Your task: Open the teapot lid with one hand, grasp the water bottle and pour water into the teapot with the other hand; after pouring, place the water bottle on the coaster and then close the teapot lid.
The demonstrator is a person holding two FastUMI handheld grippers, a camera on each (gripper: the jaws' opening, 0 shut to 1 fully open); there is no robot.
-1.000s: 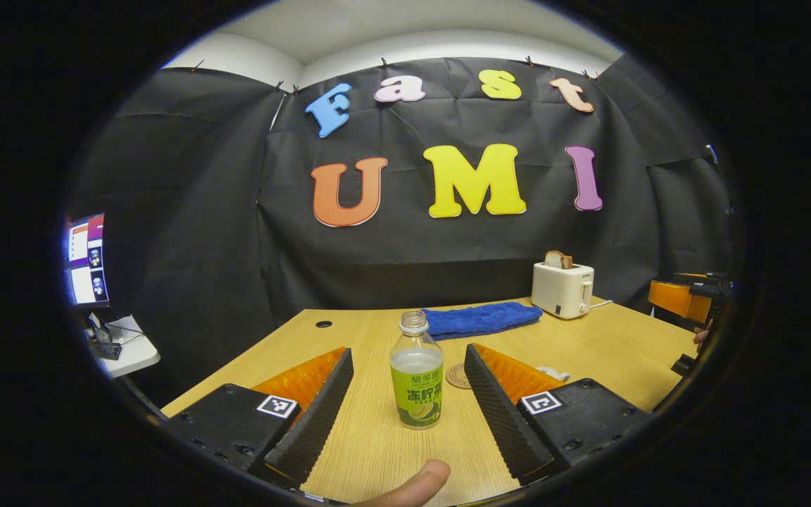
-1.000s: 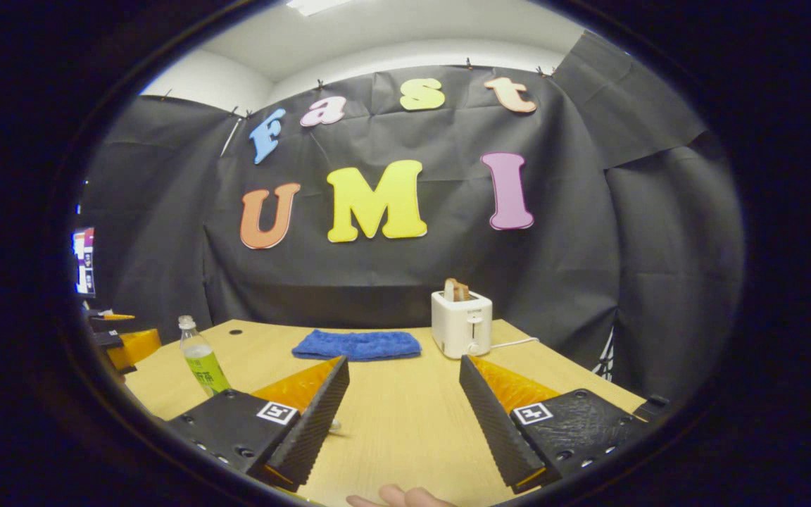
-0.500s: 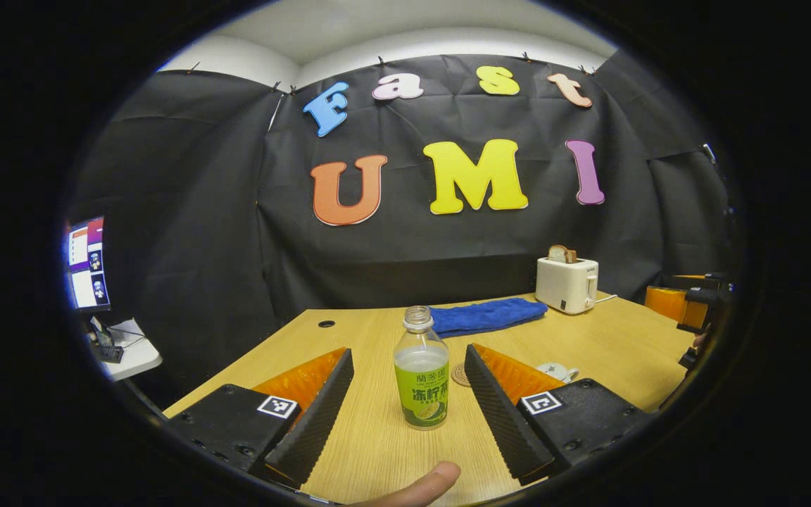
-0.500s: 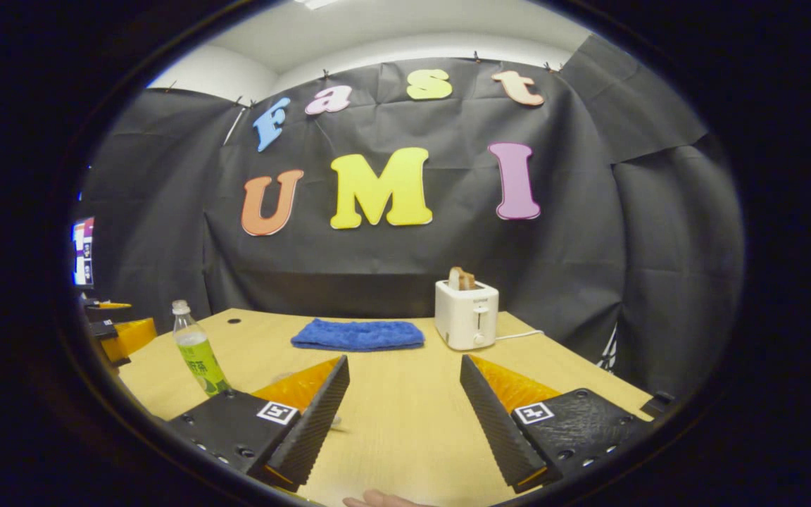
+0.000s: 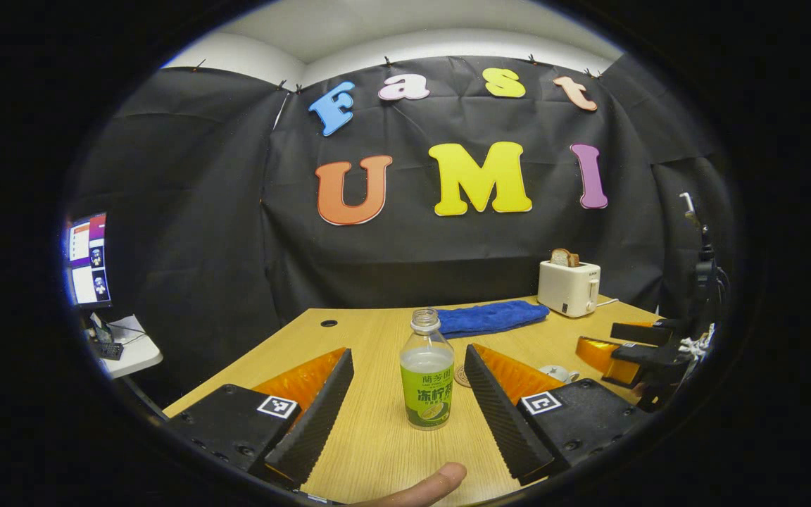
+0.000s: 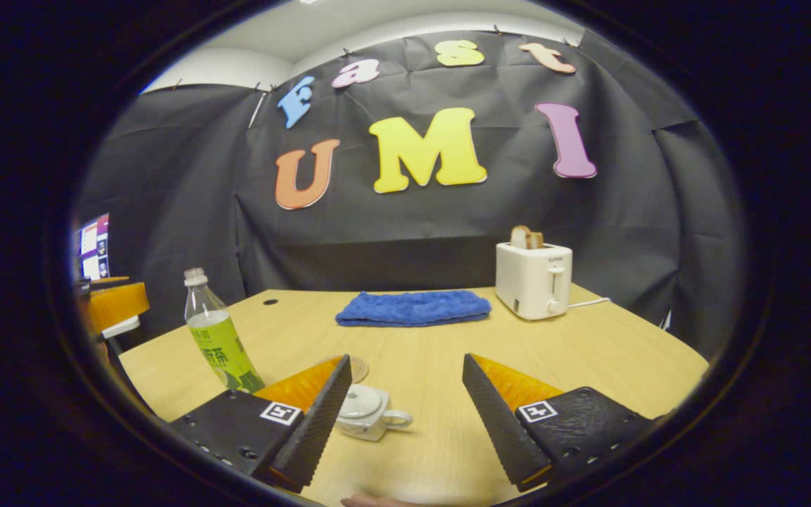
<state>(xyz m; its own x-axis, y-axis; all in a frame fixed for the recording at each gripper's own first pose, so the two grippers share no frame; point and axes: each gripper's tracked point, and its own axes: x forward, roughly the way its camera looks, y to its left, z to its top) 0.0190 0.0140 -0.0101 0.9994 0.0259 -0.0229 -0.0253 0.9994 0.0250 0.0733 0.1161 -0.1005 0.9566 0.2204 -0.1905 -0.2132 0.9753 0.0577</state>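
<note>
Water bottle (image 5: 426, 380): upright on the wooden table (image 5: 377, 451), uncapped, at 12 o'clock between the wide-spread fingers of the left gripper (image 5: 409, 408), untouched. Coaster (image 5: 459, 375): just behind the bottle at 1 o'clock. Teapot (image 6: 367, 412): white, lid on, beside the left finger of the right gripper (image 6: 405, 415), which is spread wide, holding nothing. Blue towel (image 6: 412, 308): far, 12 o'clock. Toaster (image 6: 533, 279): far, 1 o'clock, bread in slot
</note>
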